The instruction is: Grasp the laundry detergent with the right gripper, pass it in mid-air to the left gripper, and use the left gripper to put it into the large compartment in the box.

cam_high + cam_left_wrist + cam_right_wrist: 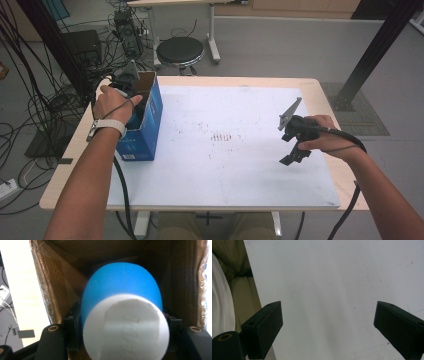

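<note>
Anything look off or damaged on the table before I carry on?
Mostly fine. The white mat has reddish-brown specks and smears near its middle. The left claw grips a blue-and-white object inside the blue box; nothing is spilled.

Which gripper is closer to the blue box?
Left. The left gripper reaches down inside the blue box, shut on a blue and white object. The right gripper hangs open over the white mat, far across the table.

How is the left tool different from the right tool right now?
The left tool is shut on a blue and white object; the right tool is open with nothing between its jaws. The left tool is down inside the cardboard box; the right tool hangs over the white mat. Both have black jaws.
</note>
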Demonstrator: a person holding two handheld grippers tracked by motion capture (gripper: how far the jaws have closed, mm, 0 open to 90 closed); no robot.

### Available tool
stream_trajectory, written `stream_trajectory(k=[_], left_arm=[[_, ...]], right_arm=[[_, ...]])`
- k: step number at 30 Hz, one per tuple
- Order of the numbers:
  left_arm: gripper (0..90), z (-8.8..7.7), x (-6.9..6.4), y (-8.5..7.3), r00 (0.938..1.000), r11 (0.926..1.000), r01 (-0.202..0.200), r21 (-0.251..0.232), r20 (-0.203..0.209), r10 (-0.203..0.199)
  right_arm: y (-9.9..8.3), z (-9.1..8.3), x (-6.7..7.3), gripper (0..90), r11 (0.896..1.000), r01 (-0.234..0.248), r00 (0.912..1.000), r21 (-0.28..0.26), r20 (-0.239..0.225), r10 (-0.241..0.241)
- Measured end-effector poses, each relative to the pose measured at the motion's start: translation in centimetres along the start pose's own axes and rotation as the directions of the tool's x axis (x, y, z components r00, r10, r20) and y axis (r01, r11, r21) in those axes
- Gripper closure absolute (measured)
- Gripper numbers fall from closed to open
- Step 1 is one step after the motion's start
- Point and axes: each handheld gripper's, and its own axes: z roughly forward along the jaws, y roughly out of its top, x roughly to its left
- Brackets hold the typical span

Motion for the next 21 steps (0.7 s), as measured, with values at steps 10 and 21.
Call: stream_trajectory(k=[10, 21], left_arm=[[36.8, 0.00, -0.02, -0.03, 1.0000, 1.0000, 0.001, -0.005, 0.000, -0.001], [36.7, -0.03, 0.02, -0.05, 1.0000, 1.0000, -0.003, -0.008, 0.002, 0.003]], right_arm=[[-0.03, -0.03, 0.04, 8.4, 1.000, 0.000, 1.0000, -0.001, 0.000, 0.000], [-0.02, 0.02, 0.05, 8.4, 1.000, 0.001, 1.0000, -0.001, -0.001, -0.001]])
